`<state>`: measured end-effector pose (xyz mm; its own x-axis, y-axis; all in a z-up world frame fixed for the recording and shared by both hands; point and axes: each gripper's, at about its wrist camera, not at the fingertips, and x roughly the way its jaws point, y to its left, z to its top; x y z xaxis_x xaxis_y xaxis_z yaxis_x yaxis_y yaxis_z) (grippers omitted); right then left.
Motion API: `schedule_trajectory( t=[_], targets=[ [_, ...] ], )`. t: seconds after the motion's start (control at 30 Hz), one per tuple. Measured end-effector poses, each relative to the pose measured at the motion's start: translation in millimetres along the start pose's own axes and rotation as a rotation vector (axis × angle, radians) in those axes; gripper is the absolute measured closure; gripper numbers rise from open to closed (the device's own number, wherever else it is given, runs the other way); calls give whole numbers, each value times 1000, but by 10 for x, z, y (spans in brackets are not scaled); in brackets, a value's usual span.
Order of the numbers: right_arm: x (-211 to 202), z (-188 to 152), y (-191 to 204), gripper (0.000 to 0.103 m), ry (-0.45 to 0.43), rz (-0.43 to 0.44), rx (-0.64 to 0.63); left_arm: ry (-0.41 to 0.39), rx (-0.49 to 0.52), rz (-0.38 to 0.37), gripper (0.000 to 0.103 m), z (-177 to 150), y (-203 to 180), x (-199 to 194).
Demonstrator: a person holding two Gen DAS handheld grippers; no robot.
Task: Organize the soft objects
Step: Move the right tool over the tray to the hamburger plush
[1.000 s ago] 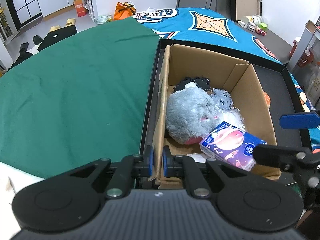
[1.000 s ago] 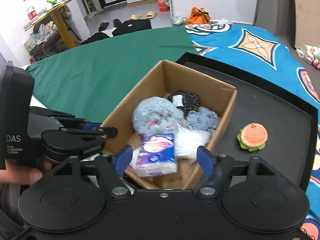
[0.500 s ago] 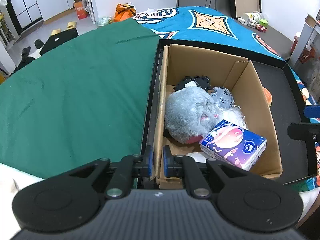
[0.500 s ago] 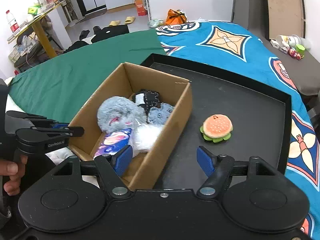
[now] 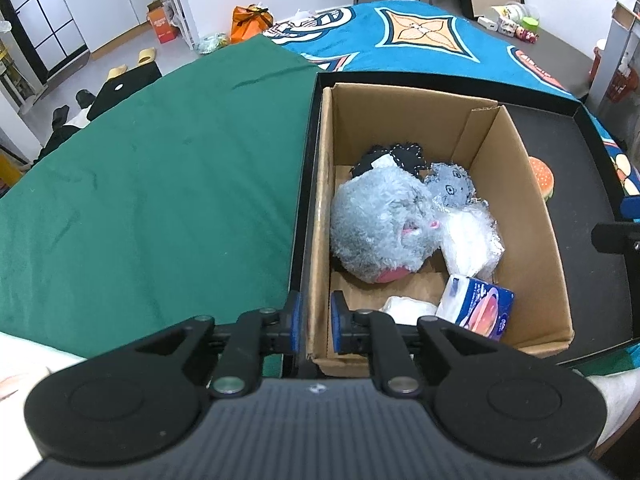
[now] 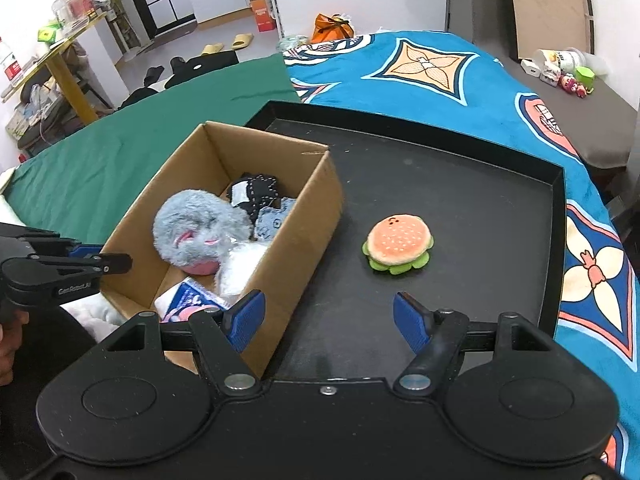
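Observation:
A cardboard box point(image 6: 308, 216) stands on a black tray point(image 6: 480, 208). In it lie a grey fluffy plush point(image 5: 380, 220), dark and grey knitted pieces point(image 5: 400, 158), a clear plastic bag point(image 5: 468, 240) and a blue tissue pack point(image 5: 476, 306). A burger plush point(image 6: 398, 244) lies on the tray right of the box. My left gripper point(image 5: 313, 322) is shut on the box's near-left wall point(image 5: 318, 240). My right gripper point(image 6: 328, 318) is open and empty, above the tray just short of the burger.
The tray lies on a bed with a green sheet point(image 5: 160, 180) on the left and a blue patterned blanket point(image 6: 460, 76) behind and to the right. A grey ledge with small toys point(image 6: 568, 76) is at the far right.
My right gripper has moved right, from over the box to over the tray in front of the burger plush. The tissue pack has settled lower in the box. My left gripper still holds the box wall.

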<state>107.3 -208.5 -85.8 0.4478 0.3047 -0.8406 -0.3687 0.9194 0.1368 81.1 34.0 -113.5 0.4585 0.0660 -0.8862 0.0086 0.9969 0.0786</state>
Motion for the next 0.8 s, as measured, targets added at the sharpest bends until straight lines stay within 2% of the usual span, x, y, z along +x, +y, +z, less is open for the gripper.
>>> schedule_trajectory(
  t=[0.2, 0.37, 0.5, 0.8],
  targets=[
    [39, 47, -128, 32, -15, 15, 17, 12, 16, 31, 81, 91, -57, 21],
    [102, 89, -247, 32, -25, 30, 40, 13, 28, 60, 65, 145, -110, 20],
    [151, 77, -342, 25, -50, 42, 58, 25, 44, 94, 60, 179, -168, 41],
    [338, -9, -606, 23, -89, 66, 143, 52, 73, 163, 51, 255, -346, 122]
  ],
)
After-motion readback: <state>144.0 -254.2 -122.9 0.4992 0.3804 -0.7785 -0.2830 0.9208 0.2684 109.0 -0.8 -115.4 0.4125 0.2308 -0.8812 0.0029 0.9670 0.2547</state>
